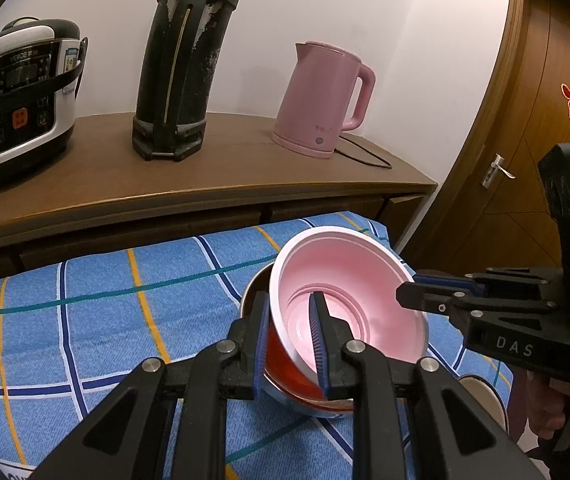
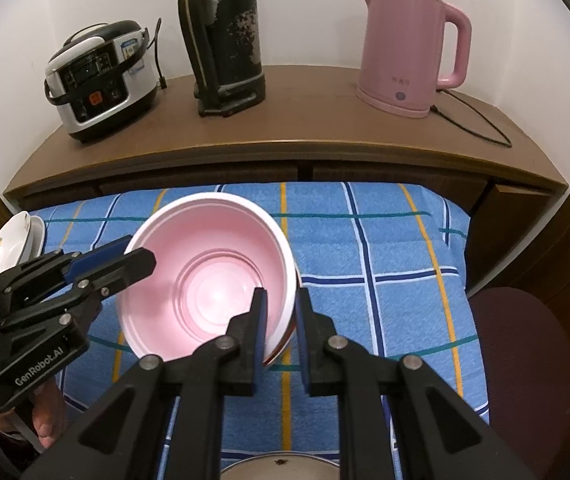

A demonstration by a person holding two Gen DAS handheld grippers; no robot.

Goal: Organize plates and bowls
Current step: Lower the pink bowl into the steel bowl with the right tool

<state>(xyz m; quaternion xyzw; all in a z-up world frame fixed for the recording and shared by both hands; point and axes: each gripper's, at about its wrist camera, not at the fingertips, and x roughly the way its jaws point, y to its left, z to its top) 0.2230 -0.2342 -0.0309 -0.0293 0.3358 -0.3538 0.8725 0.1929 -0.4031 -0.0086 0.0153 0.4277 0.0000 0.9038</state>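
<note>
A bowl (image 1: pixel 349 280), pink inside and red outside, hangs tilted over the blue checked cloth (image 1: pixel 105 320). In the left wrist view it sits partly inside a steel bowl (image 1: pixel 253 284). My left gripper (image 1: pixel 291 340) is shut on its near rim, one pad inside and one outside. The right gripper (image 1: pixel 409 285) is clamped on the opposite rim. From the right wrist view, the right gripper (image 2: pixel 281 328) pinches the pink bowl (image 2: pixel 213 264) at its right edge while the left gripper (image 2: pixel 137 256) holds the left edge.
White flowered dishes (image 2: pixel 9 248) stand at the cloth's left edge. A second steel dish (image 2: pixel 281 466) lies below the right gripper. On the wooden cabinet (image 2: pixel 285 128) behind are a rice cooker (image 2: pixel 101 76), a black flask (image 2: pixel 225 40) and a pink kettle (image 2: pixel 405 44). A maroon chair seat (image 2: pixel 521 360) is at right.
</note>
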